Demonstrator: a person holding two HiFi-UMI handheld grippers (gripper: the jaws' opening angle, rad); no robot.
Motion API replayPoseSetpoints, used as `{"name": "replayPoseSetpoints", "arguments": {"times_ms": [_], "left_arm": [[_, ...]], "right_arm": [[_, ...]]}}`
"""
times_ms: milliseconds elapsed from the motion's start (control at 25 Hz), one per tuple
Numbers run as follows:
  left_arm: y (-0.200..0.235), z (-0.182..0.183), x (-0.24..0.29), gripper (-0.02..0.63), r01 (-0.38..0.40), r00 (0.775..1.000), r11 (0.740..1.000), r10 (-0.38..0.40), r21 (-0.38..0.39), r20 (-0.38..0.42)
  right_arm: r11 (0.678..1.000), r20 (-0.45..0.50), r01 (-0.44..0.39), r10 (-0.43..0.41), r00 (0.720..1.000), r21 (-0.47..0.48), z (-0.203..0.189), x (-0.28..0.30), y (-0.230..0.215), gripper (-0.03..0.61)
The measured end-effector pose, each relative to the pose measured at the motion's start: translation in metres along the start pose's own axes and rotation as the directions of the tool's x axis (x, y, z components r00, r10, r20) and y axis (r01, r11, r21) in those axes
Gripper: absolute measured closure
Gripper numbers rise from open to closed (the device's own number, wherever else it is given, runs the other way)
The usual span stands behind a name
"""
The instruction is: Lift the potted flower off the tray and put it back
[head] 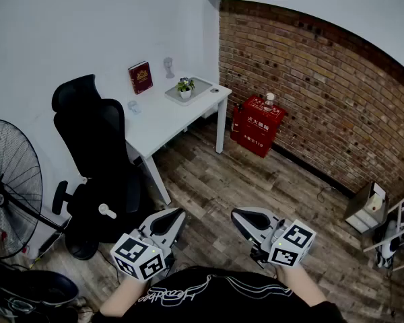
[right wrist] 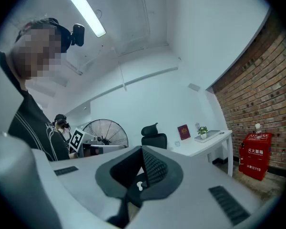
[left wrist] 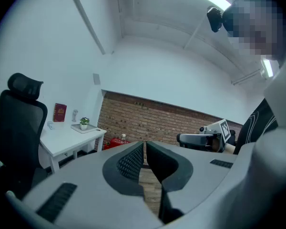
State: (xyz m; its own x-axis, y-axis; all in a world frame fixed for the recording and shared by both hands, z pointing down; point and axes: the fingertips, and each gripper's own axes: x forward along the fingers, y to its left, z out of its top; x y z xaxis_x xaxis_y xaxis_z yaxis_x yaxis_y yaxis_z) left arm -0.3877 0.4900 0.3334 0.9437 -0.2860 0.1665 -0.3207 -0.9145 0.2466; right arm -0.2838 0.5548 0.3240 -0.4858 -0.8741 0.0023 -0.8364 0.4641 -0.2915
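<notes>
The potted flower (head: 185, 88), a small green plant in a white pot, stands on a grey tray (head: 196, 90) at the far end of a white desk (head: 163, 118). Both grippers are held far from it, near my body above the wooden floor. My left gripper (head: 177, 214) is shut and empty, and so is my right gripper (head: 238, 214). In the left gripper view the shut jaws (left wrist: 144, 145) point toward the brick wall, with the flower (left wrist: 84, 123) small at the left. The right gripper view shows shut jaws (right wrist: 142, 150) and the flower (right wrist: 203, 131) far to the right.
A black office chair (head: 96, 155) stands between me and the desk. A large fan (head: 7, 188) is at the left. A red book (head: 140, 77) and a small figurine (head: 168, 66) sit on the desk. A red fire-extinguisher box (head: 258, 124) stands against the brick wall.
</notes>
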Motion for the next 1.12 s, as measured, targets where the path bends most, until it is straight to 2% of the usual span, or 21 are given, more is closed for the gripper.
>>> {"name": "replayPoseSetpoints", "arguments": {"times_ms": [280,560,760,800,880,1000,1120], "left_arm": [[-0.016,-0.003,0.005,0.569,0.01,1.0,1.0,-0.01,-0.007,0.004],[-0.037,-0.007,0.015,0.569,0.071,0.997,0.997,-0.071,0.0,0.01],[-0.037,-0.01,0.02,0.566,0.044,0.999,0.998,-0.043,0.036,-0.02],[-0.034,-0.011,0.021,0.551,0.037,0.999,0.999,-0.037,0.039,-0.024],[-0.027,-0.014,0.024,0.425,0.042,0.999,0.999,-0.042,0.026,-0.031],[-0.016,-0.019,0.034,0.363,0.061,0.998,0.998,-0.06,0.015,-0.034],[-0.006,-0.024,0.049,0.308,0.056,0.998,0.997,-0.054,0.046,-0.043]], "right_arm": [[1.0,0.009,0.018,-0.018,1.0,-0.009,0.001,-0.021,0.002,0.578],[0.997,-0.024,0.07,-0.071,0.997,-0.02,-0.012,-0.048,-0.001,0.577],[0.996,0.009,0.086,-0.086,0.996,0.011,-0.009,-0.057,-0.007,0.577],[0.996,0.013,0.092,-0.092,0.996,0.01,-0.009,-0.057,-0.009,0.577],[0.994,0.018,0.105,-0.105,0.994,0.014,-0.011,-0.057,-0.013,0.577],[0.991,0.012,0.128,-0.128,0.992,0.03,-0.018,-0.056,-0.022,0.577],[0.986,-0.001,0.158,-0.158,0.987,0.048,-0.024,-0.059,-0.033,0.577]]}}
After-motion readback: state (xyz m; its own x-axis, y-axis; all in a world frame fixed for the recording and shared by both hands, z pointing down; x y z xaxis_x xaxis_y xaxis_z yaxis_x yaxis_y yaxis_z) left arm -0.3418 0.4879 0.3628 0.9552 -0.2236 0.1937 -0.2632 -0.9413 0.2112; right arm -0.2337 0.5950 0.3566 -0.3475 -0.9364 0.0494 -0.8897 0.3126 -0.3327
